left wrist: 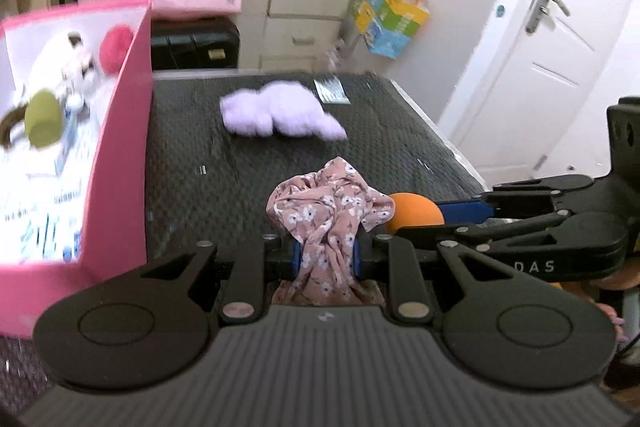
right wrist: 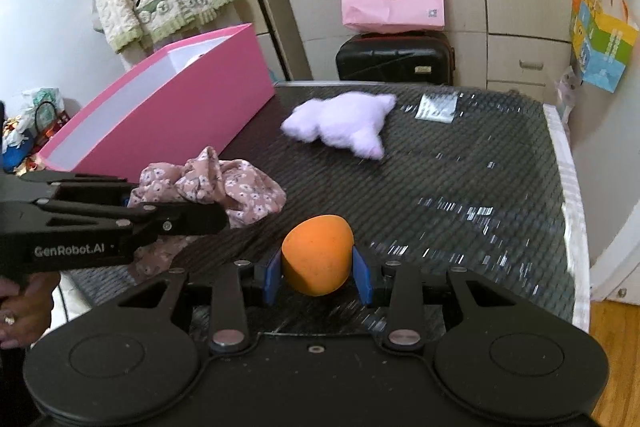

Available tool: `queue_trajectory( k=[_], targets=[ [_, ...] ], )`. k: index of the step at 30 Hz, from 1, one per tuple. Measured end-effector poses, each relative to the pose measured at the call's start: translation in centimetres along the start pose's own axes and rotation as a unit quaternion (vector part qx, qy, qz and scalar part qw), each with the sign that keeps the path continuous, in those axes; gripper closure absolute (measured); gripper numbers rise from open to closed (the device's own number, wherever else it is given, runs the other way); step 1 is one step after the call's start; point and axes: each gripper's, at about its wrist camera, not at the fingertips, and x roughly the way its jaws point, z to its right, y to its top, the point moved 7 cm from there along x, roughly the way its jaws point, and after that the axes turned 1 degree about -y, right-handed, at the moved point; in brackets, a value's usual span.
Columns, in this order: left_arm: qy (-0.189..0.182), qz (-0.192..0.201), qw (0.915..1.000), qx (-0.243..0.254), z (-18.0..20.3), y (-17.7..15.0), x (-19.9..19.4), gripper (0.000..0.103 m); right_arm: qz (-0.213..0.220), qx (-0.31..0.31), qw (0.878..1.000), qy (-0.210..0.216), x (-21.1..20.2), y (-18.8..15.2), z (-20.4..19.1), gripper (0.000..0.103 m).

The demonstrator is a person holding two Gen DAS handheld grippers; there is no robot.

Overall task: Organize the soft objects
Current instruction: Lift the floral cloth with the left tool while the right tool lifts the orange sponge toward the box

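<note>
Left gripper [left wrist: 326, 254] is clamping 1 bunched floral cloth [left wrist: 324, 215], long axis running forward along the fingers; right gripper [right wrist: 318, 273] is squeezing 1 orange ball [right wrist: 318, 259]; 1 lilac plush [right wrist: 340, 125] is lying crosswise mid-table [right wrist: 480, 167]; 1 pink box [right wrist: 168, 107] is sitting left

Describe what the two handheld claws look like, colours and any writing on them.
Both are matte black plastic with blue pads on the fingertips, ribbed housings and two round discs beside silver pivot screws. The left claw carries white "GenRobot.AI" lettering on its side; the right claw shows the letters "DAS". A ring is worn on the left hand.
</note>
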Motion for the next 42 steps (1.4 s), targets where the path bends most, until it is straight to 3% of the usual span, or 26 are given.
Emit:
queue_trajectory(
  k=[10, 14, 25, 42],
  targets=[
    [-0.035, -0.038, 0.9987, -0.004, -1.0, -2.3, -4.5, 0.082, -0.036, -0.002, 0.999, 0.011, -2.0, -2.1, -4.4, 0.060],
    [-0.052, -0.049, 0.9975, -0.002, -1.4, -2.6, -6.9, 0.082, -0.054, -0.006, 0.998, 0.039, -2.4, -2.3, -6.4, 0.060],
    [-0.038, -0.051, 0.9977, 0.025, -3.5, -2.7, -13.9, 0.081, -0.053, -0.059, 0.993, 0.085, -5.2, -0.9, -13.2, 0.060],
    [0.008, 0.036, 0.9979, 0.052, -8.3, 1.9, -20.6, 0.081, 0.008, -0.151, 0.981, 0.125, -6.4, 5.0, -21.4, 0.060]
  ],
)
